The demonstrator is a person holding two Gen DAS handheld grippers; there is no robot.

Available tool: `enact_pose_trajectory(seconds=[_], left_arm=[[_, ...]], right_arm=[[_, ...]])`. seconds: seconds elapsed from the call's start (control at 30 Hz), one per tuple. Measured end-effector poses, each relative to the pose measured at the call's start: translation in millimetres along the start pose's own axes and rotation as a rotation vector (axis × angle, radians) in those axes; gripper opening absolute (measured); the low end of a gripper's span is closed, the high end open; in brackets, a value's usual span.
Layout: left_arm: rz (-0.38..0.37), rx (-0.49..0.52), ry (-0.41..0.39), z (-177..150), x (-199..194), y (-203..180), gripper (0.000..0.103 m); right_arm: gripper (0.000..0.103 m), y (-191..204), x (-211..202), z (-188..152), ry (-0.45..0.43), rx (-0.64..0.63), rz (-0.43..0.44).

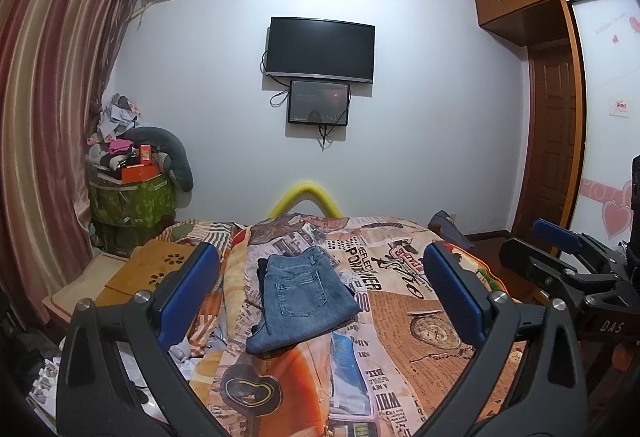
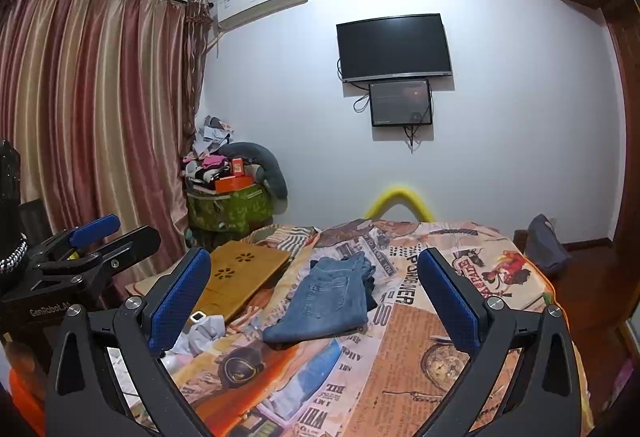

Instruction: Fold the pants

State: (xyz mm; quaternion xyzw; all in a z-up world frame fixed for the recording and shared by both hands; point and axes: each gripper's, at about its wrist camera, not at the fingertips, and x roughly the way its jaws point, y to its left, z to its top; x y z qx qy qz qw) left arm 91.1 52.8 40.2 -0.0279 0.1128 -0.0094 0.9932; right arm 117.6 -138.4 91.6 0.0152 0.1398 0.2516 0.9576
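Observation:
A pair of blue jeans [image 1: 300,301] lies folded into a compact rectangle on the patterned bedspread [image 1: 404,321], back pocket up. It also shows in the right wrist view [image 2: 332,301]. My left gripper [image 1: 320,289] is open and empty, held above the bed, short of the jeans. My right gripper [image 2: 316,293] is open and empty too, held back from the jeans. The right gripper shows at the right edge of the left wrist view [image 1: 560,249], and the left gripper at the left edge of the right wrist view [image 2: 100,237].
A wooden lap tray [image 2: 240,273] lies on the bed left of the jeans. A green bin piled with clothes and boxes [image 2: 228,205] stands by the curtain [image 2: 92,109]. A TV [image 2: 394,47] hangs on the far wall. A wardrobe and door [image 1: 552,141] are at right.

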Motion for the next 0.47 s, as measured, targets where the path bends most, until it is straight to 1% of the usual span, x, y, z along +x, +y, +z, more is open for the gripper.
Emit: enact_pose_trajectory(seconds=[0.47], left_arm=[[-0.017,0.026,0.013,-4.5,2.8,-3.5,0.103]], right_arm=[[0.102,2.6,2.6,-2.2,0.008,0.002,-0.005]])
